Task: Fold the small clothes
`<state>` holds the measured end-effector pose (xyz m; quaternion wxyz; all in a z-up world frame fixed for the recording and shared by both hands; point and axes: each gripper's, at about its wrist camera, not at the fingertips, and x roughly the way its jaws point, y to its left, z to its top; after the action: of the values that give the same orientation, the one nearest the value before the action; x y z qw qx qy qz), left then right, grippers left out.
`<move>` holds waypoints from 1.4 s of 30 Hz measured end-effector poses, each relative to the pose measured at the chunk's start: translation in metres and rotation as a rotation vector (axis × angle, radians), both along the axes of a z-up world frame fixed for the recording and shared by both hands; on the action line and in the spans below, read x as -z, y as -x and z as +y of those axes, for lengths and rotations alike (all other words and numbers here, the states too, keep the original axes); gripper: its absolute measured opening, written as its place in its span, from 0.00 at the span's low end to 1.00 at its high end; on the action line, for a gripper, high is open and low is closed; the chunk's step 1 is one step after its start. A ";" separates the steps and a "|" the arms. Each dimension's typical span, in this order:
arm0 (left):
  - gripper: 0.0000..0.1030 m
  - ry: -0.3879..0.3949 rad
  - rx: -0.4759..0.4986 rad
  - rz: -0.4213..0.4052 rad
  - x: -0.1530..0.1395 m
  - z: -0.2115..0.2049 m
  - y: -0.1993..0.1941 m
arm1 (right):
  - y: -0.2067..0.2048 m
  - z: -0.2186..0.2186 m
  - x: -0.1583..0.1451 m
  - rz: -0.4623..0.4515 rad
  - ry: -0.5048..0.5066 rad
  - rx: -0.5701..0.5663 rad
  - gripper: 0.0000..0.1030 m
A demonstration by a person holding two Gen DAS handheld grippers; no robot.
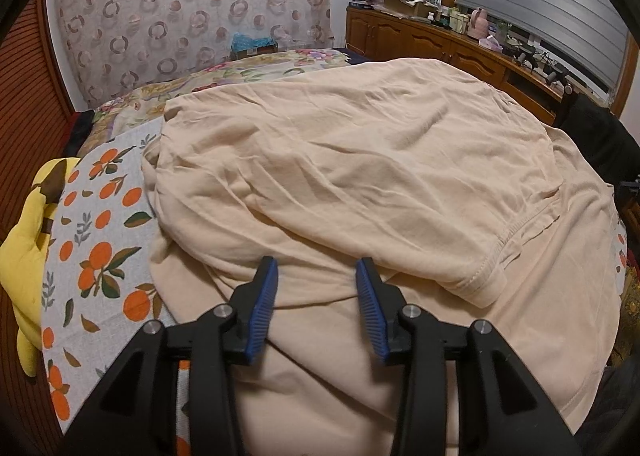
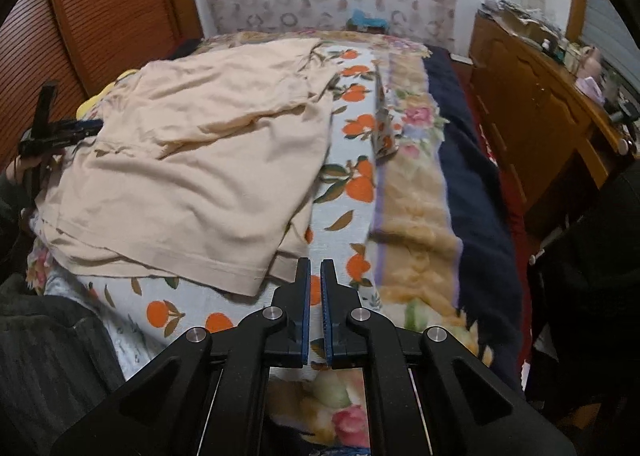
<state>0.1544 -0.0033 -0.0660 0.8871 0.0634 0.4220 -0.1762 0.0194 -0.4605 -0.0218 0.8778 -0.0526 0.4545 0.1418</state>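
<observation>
Your left claw (image 1: 317,272) stands open above the wrinkled, partly folded beige cotton shirt (image 1: 360,160), pads clear of the cloth. Your right claw (image 2: 316,270) is closed on nothing, just beside the shirt's hem near the bed's near edge. The shirt lies on the orange-print sheet (image 2: 360,184) covering the bed.

We saw the bed (image 2: 472,192) covered by an orange-print sheet (image 2: 360,184), on which lay the folded beige garment (image 2: 192,160); a floral blanket (image 2: 416,224) lay beside it.

Bare sheet (image 2: 340,216) right of shirt (image 2: 192,160), cabinet (image 2: 532,128) beyond
</observation>
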 end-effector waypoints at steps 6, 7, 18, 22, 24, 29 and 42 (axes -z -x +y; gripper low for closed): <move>0.40 -0.002 0.001 0.000 0.000 0.000 0.000 | -0.016 0.011 -0.025 -0.087 -0.029 0.003 0.22; 0.40 -0.003 0.001 -0.001 0.000 0.000 0.000 | -0.022 0.016 -0.028 -0.102 -0.036 -0.006 0.30; 0.41 -0.012 0.004 -0.004 0.001 -0.002 0.001 | -0.121 0.076 -0.004 -0.060 -0.110 -0.026 0.47; 0.41 -0.011 -0.009 0.001 0.000 0.002 0.004 | -0.148 0.083 0.011 0.005 -0.127 0.007 0.47; 0.41 0.007 -0.037 0.014 -0.002 0.008 0.007 | -0.157 0.083 0.018 0.032 -0.136 0.027 0.47; 0.41 0.097 -0.127 -0.018 -0.018 0.037 0.023 | -0.165 0.082 0.024 0.035 -0.108 0.060 0.47; 0.41 0.152 -0.146 0.010 -0.019 0.046 0.023 | -0.155 0.094 0.037 -0.054 -0.007 0.047 0.47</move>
<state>0.1317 0.0432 -0.0474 0.8976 -0.0358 0.4154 -0.1430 0.1747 -0.3669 -0.0588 0.8931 -0.0428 0.4311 0.1211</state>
